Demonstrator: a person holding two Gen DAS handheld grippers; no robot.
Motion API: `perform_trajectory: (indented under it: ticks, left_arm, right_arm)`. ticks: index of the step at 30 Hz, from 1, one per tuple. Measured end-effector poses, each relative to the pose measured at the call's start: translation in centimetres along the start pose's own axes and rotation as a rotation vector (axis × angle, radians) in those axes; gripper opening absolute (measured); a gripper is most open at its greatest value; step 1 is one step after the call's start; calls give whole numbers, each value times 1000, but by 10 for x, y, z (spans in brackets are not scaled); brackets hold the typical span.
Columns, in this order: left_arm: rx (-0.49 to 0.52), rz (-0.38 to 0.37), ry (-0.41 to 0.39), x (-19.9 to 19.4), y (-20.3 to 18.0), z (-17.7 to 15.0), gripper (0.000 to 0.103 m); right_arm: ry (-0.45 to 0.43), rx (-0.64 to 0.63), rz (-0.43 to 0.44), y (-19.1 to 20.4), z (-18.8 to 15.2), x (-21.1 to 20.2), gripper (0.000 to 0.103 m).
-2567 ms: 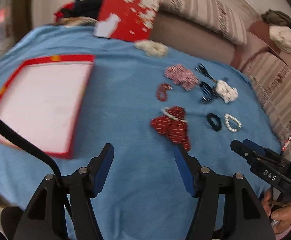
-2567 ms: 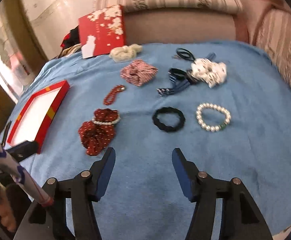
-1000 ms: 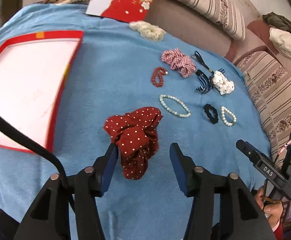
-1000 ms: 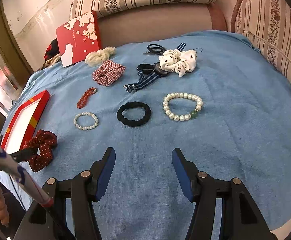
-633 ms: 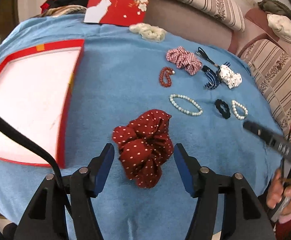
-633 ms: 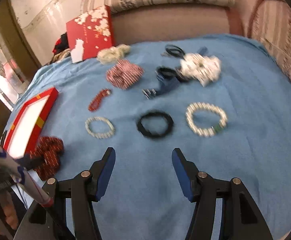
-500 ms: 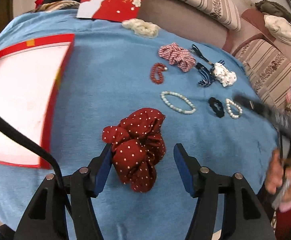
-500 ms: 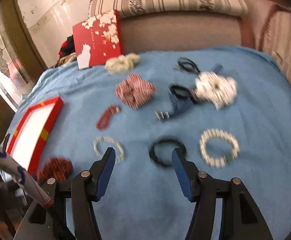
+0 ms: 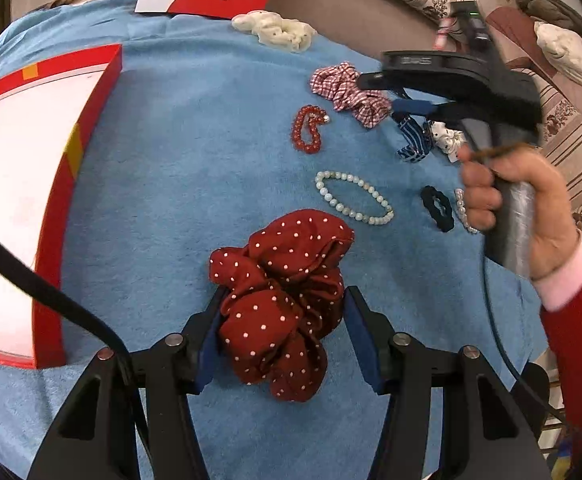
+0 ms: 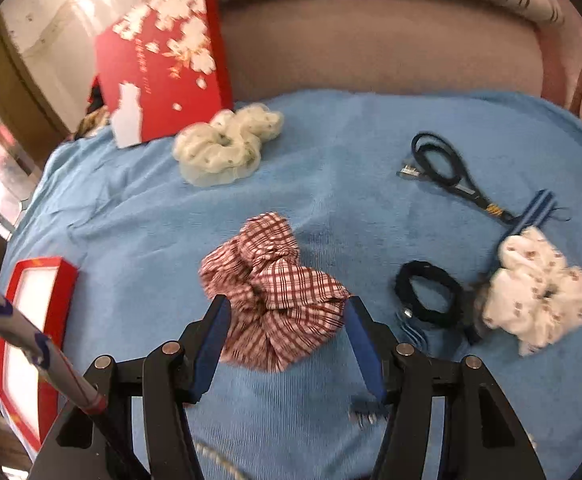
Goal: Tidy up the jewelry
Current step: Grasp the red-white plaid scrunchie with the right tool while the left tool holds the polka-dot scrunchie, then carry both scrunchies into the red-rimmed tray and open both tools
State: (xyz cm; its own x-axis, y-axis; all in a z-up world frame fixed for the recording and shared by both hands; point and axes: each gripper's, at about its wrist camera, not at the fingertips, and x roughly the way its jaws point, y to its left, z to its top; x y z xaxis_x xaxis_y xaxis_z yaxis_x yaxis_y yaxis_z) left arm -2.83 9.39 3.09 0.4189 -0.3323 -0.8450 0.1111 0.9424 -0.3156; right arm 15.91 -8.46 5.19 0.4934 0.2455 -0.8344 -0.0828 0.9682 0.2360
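A dark red polka-dot scrunchie (image 9: 281,300) lies on the blue cloth between the fingers of my left gripper (image 9: 283,334), which is open around it. My right gripper (image 10: 285,344) is open around a red-and-white checked scrunchie (image 10: 275,292), also seen in the left wrist view (image 9: 347,92) under the right gripper's body (image 9: 443,80). An open red tray with a white inside (image 9: 19,184) lies at the left. A pearl bracelet (image 9: 353,198), a red bead bracelet (image 9: 309,130) and a black scrunchie (image 9: 437,208) lie between.
A cream scrunchie (image 10: 227,144) and a red flowered box lid (image 10: 163,60) are at the back. A white printed scrunchie (image 10: 535,292), black hair ties (image 10: 429,292) and a striped blue band (image 10: 535,212) lie to the right. A striped sofa surrounds the cloth.
My right gripper has moved forward across the cloth to the checked scrunchie. My left gripper has moved closer onto the polka-dot scrunchie, its fingers now beside it.
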Motion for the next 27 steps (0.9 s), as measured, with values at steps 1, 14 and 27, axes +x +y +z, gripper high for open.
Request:
perform_trajectory:
  ticks: [1,14,27]
  left_arm:
    - [3,-4,-1,1,-2,1,55]
    - [4,-53,-136,-60,-2,4,8]
    - [-206,204,-251,-141,144,31,8]
  right_arm:
    - [13,1,-4,1,2,5,63]
    - [-20,-38,57,28,2,-38,10]
    - [-6,-179,270,160,-24,-74,10]
